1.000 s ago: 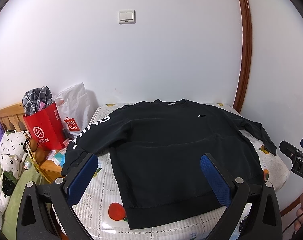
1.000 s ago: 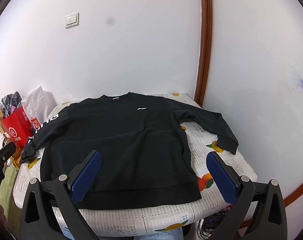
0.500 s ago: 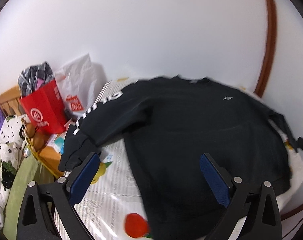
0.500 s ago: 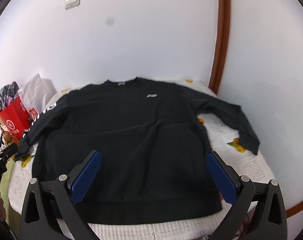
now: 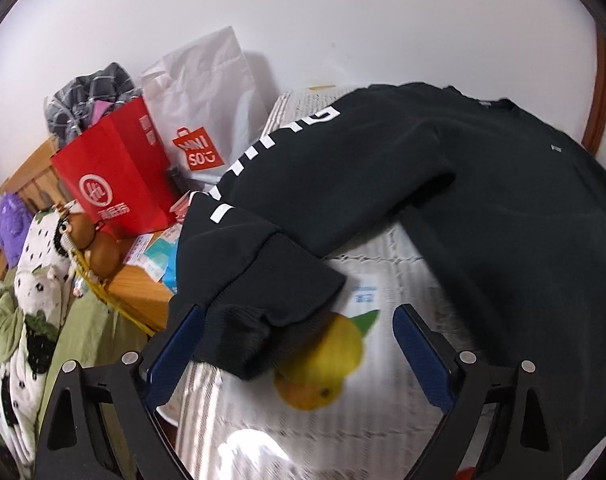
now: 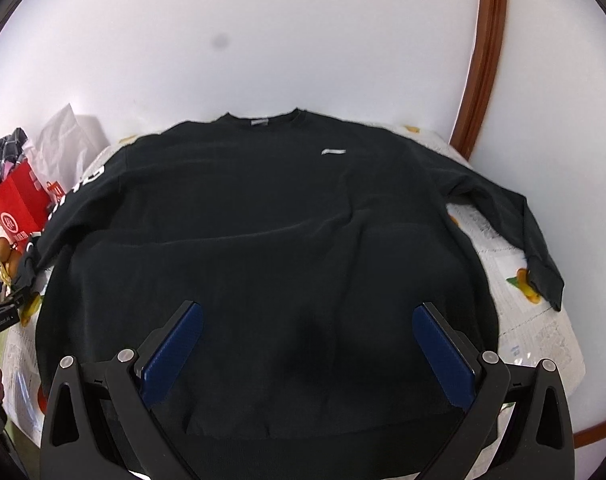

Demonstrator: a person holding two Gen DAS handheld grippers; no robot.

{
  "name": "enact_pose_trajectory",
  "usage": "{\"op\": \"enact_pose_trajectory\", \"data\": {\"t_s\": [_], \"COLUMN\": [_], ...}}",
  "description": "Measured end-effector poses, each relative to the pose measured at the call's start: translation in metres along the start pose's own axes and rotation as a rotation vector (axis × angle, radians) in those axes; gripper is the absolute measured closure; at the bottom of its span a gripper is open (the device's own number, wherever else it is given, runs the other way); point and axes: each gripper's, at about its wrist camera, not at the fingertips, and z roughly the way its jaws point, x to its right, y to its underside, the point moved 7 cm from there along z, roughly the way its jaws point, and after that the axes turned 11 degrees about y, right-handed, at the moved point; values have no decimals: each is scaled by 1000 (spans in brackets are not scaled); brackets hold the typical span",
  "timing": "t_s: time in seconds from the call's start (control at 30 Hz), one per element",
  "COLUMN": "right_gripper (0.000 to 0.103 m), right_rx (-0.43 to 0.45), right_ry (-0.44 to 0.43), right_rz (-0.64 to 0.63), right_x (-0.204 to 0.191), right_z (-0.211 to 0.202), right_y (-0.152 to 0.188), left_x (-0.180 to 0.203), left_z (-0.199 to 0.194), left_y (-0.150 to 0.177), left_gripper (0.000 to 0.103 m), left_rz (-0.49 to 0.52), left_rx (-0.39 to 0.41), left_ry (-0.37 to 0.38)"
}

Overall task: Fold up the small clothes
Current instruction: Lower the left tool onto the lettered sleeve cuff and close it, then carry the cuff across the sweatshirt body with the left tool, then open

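Note:
A black sweatshirt (image 6: 271, 240) lies spread flat, front up, on a table with a fruit-print cover (image 6: 535, 320). Its left sleeve, with white lettering, ends in a cuff (image 5: 239, 332) at the table's left edge. My left gripper (image 5: 299, 344) is open, its jaws on either side of that cuff, just above it. My right gripper (image 6: 307, 344) is open and empty above the lower middle of the sweatshirt. The right sleeve (image 6: 515, 232) lies out to the right, its cuff near the edge. The left gripper's tip also shows in the right wrist view (image 6: 3, 312).
A red paper bag (image 5: 115, 184) and a white Miniso bag (image 5: 203, 120) stand left of the table on a wooden stand (image 5: 143, 296). Bedding with soft toys (image 5: 31, 280) lies further left. White walls and a brown door frame (image 6: 483, 60) stand behind.
My left gripper has moved left and down to the left sleeve cuff. My right gripper has moved forward and lower over the sweatshirt's body. Both stay open.

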Motion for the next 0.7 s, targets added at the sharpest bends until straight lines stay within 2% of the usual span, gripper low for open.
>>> {"op": "enact_pose_trajectory", "data": {"t_s": [0.07,0.17,0.23,0.3,0.33,0.4,0.43,0.5,0.6,0.7], "right_gripper": [0,0,0,0,0,0,0,0,0,0], "right_rx": [-16,-30,-43,-49,-48,-50,-53,-54,-34,-16], "right_ry": [12,32,38,43,47,47,40,31,22,1], "right_rz": [-2,4,9,5,5,12,15,12,5,19], "right_x": [-4,-8,-10,-13,-14,-15,-15,-15,-8,6], "right_z": [3,3,3,2,2,0,0,-1,-6,-7], "right_y": [1,3,5,7,7,8,9,9,9,2], "left_x": [-3,-5,-5,-7,-8,-11,-14,-19,-21,-9], "left_z": [9,23,24,26,26,26,24,17,-7,-29], "left_y": [1,3,2,-1,-3,-4,-6,-11,-32,-61], "left_gripper": [9,22,25,50,54,80,84,89,90,90], "left_rz": [36,78,89,91,97,119,125,91,9,-14], "left_rx": [-5,-30,-10,-7,-6,-17,-22,-23,25,79], "left_ry": [-17,-35,-36,-18,-24,-60,-79,-59,30,73]}}
